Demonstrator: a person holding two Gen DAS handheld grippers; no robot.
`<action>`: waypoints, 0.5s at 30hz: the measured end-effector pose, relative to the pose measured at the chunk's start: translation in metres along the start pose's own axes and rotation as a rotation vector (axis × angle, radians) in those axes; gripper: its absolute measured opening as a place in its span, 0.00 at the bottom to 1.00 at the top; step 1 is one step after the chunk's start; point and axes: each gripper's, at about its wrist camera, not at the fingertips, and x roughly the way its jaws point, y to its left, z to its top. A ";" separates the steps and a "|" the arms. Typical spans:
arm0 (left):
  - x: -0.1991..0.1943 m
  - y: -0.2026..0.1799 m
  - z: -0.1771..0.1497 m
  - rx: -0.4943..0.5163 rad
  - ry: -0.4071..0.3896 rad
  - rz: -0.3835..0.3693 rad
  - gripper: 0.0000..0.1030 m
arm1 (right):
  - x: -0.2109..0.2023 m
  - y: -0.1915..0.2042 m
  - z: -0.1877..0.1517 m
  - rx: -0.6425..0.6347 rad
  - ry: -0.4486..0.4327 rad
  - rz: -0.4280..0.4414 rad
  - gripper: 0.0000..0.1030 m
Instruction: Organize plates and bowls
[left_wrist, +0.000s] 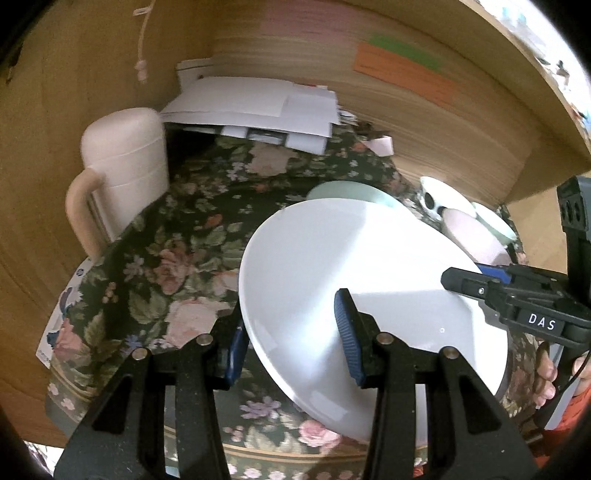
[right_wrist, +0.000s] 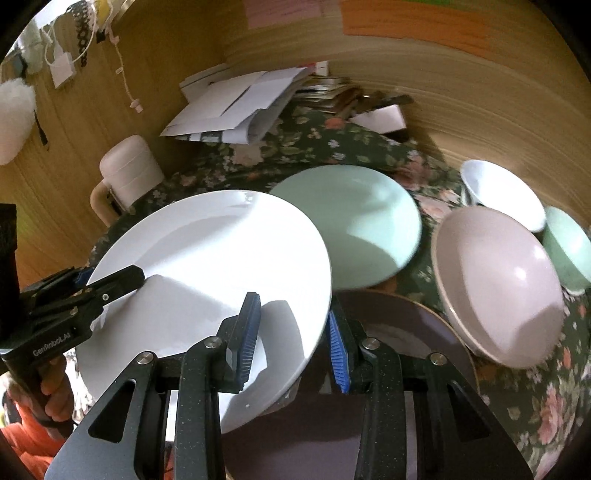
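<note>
A white plate (left_wrist: 354, 280) (right_wrist: 207, 280) is lifted, tilted, above the floral tablecloth. My left gripper (left_wrist: 291, 339) straddles its left rim with jaws apart, one finger above and one below. My right gripper (right_wrist: 291, 343) straddles the opposite rim the same way; it also shows in the left wrist view (left_wrist: 469, 280). The left gripper appears in the right wrist view (right_wrist: 114, 280) on the plate's far rim. A mint plate (right_wrist: 362, 225), a brown plate (right_wrist: 406, 332) under the white one, a pink bowl (right_wrist: 498, 288), a white bowl (right_wrist: 506, 192) and a green bowl (right_wrist: 569, 247) sit on the table.
A cream lidded jug (left_wrist: 122, 170) (right_wrist: 129, 170) stands at the back left. A pile of papers and envelopes (left_wrist: 258, 107) (right_wrist: 236, 107) lies at the back against the wooden wall (left_wrist: 424, 122). The floral tablecloth (left_wrist: 177, 258) covers the table.
</note>
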 end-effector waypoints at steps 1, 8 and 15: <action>0.000 -0.004 -0.001 0.006 0.002 -0.007 0.43 | -0.002 -0.002 -0.002 0.005 -0.001 -0.005 0.31; 0.001 -0.029 -0.005 0.042 0.011 -0.042 0.43 | -0.019 -0.021 -0.018 0.048 -0.015 -0.036 0.31; 0.004 -0.051 -0.012 0.073 0.025 -0.070 0.43 | -0.033 -0.038 -0.035 0.092 -0.025 -0.059 0.31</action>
